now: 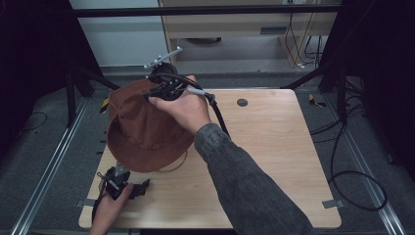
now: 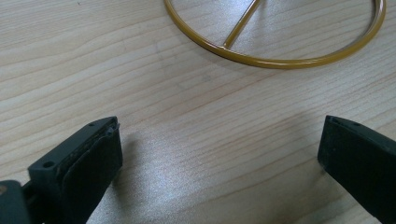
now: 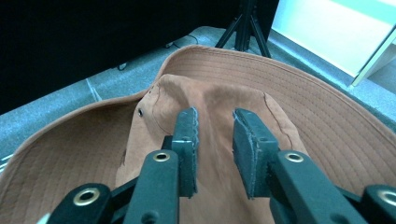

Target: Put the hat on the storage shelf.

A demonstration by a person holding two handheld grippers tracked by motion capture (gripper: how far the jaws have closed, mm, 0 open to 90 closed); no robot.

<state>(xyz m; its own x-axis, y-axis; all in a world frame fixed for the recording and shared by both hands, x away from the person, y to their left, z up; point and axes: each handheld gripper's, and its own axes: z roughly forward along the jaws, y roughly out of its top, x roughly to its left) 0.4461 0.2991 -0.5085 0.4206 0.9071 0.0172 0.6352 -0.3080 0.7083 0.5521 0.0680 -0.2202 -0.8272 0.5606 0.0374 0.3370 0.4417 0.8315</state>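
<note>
Right tool (image 3: 215,140) pinches hat (image 1: 142,127) crown; hat hides stand (image 2: 280,60); left tool (image 2: 219,154) wide open, empty.

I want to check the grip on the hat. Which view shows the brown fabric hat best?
The right gripper view: the brown fabric hat sits pinched between the right tool. The high view shows its whole brim.
</note>
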